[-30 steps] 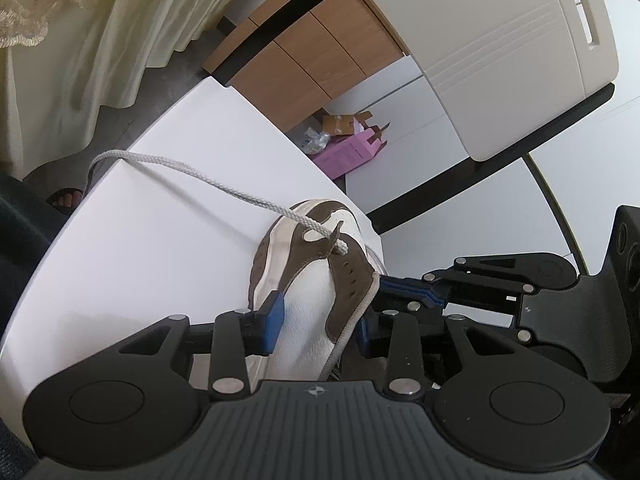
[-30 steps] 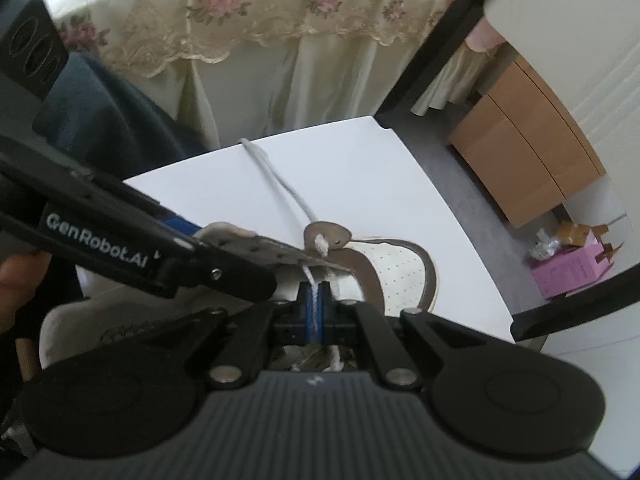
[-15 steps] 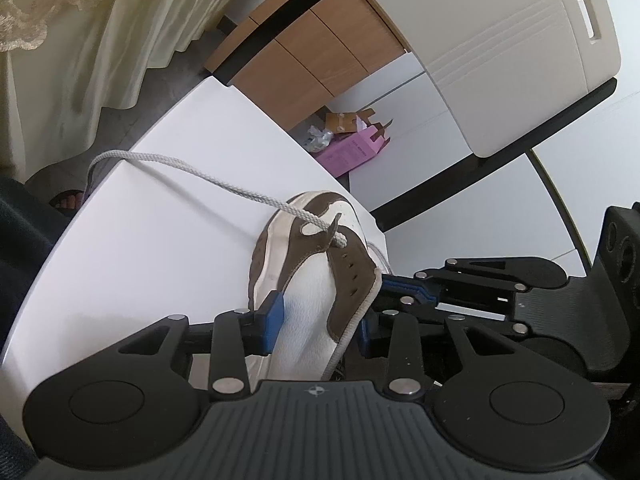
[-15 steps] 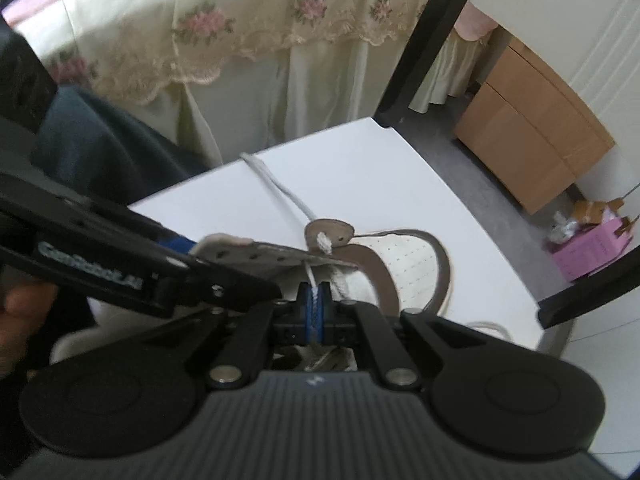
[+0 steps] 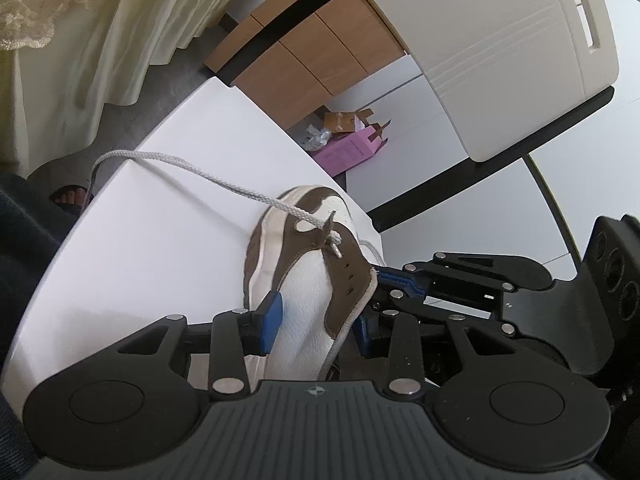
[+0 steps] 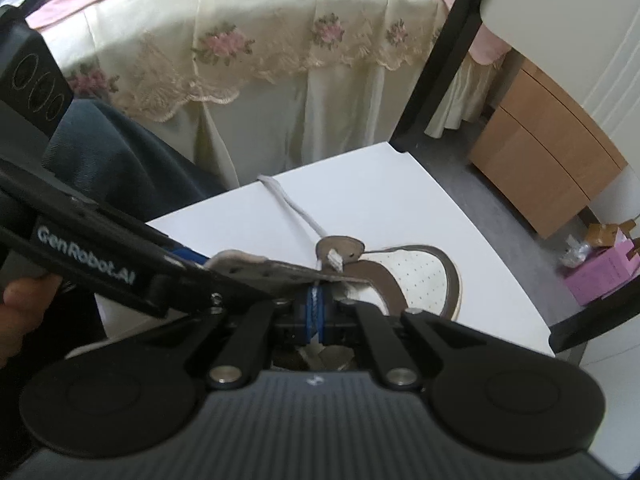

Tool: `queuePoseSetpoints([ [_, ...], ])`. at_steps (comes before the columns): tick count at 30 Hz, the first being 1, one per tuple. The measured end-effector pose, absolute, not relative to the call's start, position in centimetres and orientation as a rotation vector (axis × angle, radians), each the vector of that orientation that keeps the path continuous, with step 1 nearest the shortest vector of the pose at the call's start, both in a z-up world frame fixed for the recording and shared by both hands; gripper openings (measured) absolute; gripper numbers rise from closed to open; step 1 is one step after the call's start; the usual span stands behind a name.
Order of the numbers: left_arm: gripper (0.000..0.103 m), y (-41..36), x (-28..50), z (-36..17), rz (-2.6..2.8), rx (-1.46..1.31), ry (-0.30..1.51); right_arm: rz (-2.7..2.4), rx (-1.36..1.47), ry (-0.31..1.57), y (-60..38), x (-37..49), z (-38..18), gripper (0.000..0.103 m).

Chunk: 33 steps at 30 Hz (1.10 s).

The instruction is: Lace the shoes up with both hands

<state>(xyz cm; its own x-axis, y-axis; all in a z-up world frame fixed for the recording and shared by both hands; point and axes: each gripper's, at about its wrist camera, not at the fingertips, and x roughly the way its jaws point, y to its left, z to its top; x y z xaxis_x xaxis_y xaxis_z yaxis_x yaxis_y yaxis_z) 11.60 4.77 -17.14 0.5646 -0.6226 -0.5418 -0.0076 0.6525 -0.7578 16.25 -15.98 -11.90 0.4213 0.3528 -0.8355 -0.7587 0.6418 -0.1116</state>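
A white and brown shoe (image 5: 304, 292) lies on the white table (image 5: 160, 240), toe pointing away. My left gripper (image 5: 316, 324) is shut on the shoe, one blue pad on each side of its upper. A grey-white lace (image 5: 224, 184) runs from the front eyelet across the table and over its far-left edge. My right gripper (image 6: 318, 304) is shut on a strand of the lace (image 6: 296, 212), just under the brown eyelet flap (image 6: 264, 268). In the left wrist view the right gripper (image 5: 396, 280) sits against the shoe's right side. The left gripper (image 6: 188, 260) crosses the right wrist view.
A bed with a lace-trimmed cover (image 6: 280, 60) stands beyond the table. A wooden cabinet (image 5: 304, 60), a white chair (image 5: 500, 52) and a pink box (image 5: 348, 152) on the floor lie past the far edge. A person's dark trouser leg (image 6: 120, 160) is on the left.
The right gripper has tilted and rolled a little, still clamped on the lace. The left gripper and the shoe have stayed put.
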Motion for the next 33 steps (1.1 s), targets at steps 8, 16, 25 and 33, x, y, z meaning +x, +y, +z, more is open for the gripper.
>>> queuePoseSetpoints([
  [8,0.058,6.7,11.1,-16.7,-0.423,-0.889,0.872,0.753,-0.568,0.892,-16.3,16.7,-10.9,0.038],
  [16,0.060,8.7,12.8,-19.4,-0.422,-1.181,0.851,0.814,-0.604,0.950,-16.9,17.3,-9.9,0.019],
  [25,0.053,8.5,14.4,-22.1,-0.414,-1.328,0.897,0.822,-0.616,0.984,-15.8,17.7,-11.8,0.004],
  [33,0.041,8.5,14.3,-22.3,-0.426,-1.359,0.886,0.791,-0.552,0.951,-15.9,17.4,-11.6,0.003],
])
